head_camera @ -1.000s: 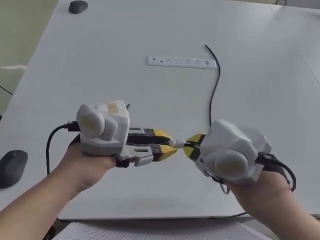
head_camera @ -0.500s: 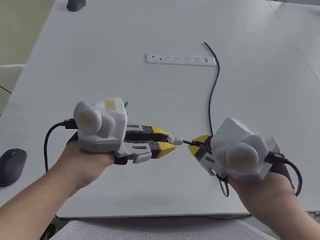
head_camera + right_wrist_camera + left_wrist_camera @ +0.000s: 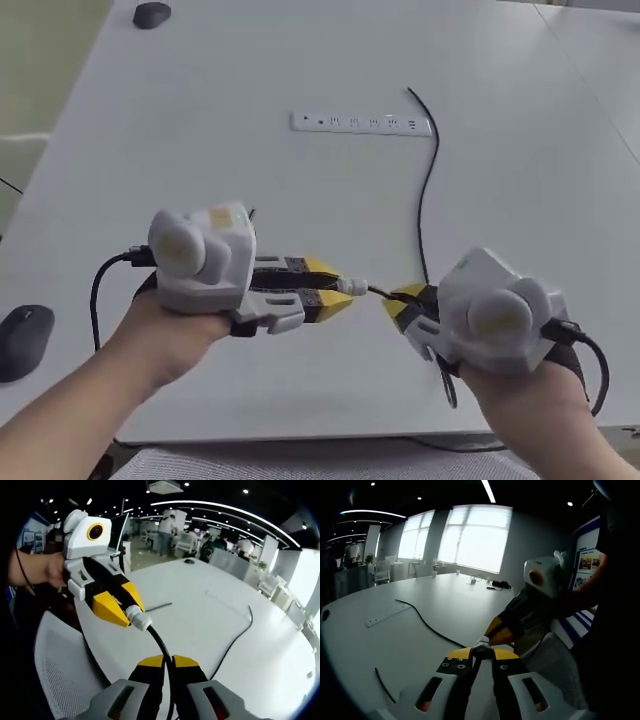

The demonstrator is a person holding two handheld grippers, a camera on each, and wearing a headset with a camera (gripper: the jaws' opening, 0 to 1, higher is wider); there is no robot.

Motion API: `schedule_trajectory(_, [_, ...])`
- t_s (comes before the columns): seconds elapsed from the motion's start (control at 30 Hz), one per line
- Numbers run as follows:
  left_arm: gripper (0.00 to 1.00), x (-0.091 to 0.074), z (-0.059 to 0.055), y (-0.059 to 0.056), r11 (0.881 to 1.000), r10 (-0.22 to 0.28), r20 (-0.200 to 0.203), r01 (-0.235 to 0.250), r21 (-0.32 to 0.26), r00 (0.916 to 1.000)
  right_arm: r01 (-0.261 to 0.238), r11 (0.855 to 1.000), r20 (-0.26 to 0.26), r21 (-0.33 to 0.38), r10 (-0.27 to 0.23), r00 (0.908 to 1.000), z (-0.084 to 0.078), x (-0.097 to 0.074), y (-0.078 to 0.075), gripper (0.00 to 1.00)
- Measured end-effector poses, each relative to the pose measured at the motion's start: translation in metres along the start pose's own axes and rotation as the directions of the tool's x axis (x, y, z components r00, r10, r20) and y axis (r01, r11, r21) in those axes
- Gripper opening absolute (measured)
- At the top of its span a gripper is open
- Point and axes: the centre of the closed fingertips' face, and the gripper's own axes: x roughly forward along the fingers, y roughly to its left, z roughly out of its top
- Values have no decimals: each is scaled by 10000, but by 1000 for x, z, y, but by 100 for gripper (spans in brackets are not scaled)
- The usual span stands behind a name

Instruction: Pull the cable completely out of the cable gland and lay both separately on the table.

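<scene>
Cable gland (image 3: 350, 286) sits clamped between the yellow tips of your left gripper (image 3: 338, 291), held above the table (image 3: 230, 90) and pointing to 3 o'clock. From the gland, a short black stretch of cable (image 3: 381, 293) runs toward 3 o'clock into your right gripper (image 3: 403, 303), which pinches it tight. A power strip (image 3: 362, 123) lies at 12 o'clock.

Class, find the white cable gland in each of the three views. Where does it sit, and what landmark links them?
Head view: cable gland just below centre.
Left gripper view: cable gland low centre, pinched between the jaws.
Right gripper view: cable gland left of centre, above the jaws.
Shared landmark: black cable trailing over the table.
</scene>
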Motion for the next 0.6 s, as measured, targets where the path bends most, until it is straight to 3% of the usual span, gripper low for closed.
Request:
schedule_trajectory(0.37, [15,-1,1,2,10000,20,46,-20,18,10000,486,9903,-357,1300,-443,9984,-29,1,-18,0])
schedule_trajectory(0.6, [15,0,-2,2,10000,9,-68,-8,96,10000,760,9520,-752,2964,-561,9956,-59,4,-28,0])
